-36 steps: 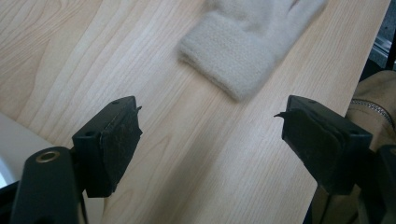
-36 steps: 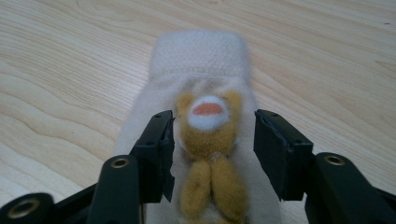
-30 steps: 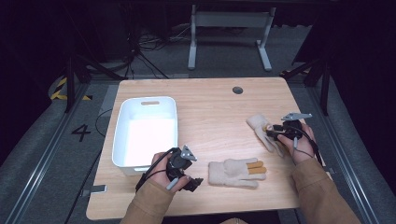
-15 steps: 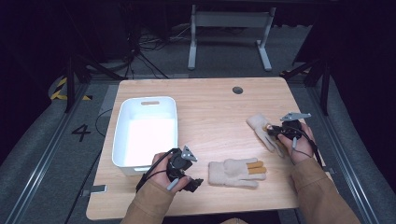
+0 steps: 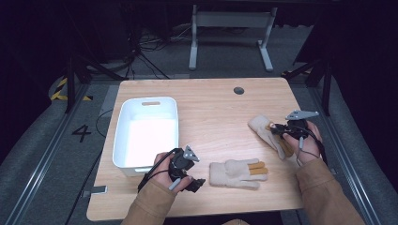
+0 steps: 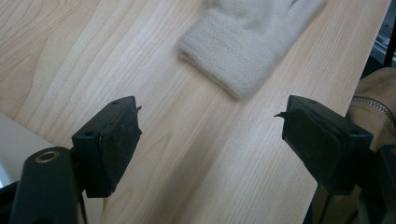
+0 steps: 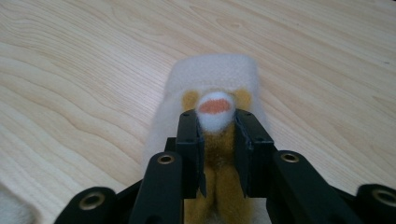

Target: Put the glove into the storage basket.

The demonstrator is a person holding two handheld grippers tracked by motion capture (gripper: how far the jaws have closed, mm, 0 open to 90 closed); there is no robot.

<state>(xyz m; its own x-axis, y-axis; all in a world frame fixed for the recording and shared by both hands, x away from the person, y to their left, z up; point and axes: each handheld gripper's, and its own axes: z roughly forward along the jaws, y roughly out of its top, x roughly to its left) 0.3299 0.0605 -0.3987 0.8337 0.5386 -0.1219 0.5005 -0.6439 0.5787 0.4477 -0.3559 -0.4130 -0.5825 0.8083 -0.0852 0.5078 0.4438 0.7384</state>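
**Right claw clamped on glove; left claw spread wide**

Right claw [image 7: 217, 140] grips the far glove [image 5: 270, 133] on the bench [image 5: 211, 108], right side. Left claw [image 6: 210, 140] stands apart over bare wood, just short of the near glove [image 5: 237, 173]. White bin [image 5: 146, 131] lies left.

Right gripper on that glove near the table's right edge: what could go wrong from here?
1. The right gripper pinches only a narrow raised fold of the right glove, so the glove may slip out when lifted.
2. That glove lies near the table edge on the right; a drop could send it off.
3. The left gripper is open short of the near glove, aimed at its cuff; closing now would likely grab nothing.
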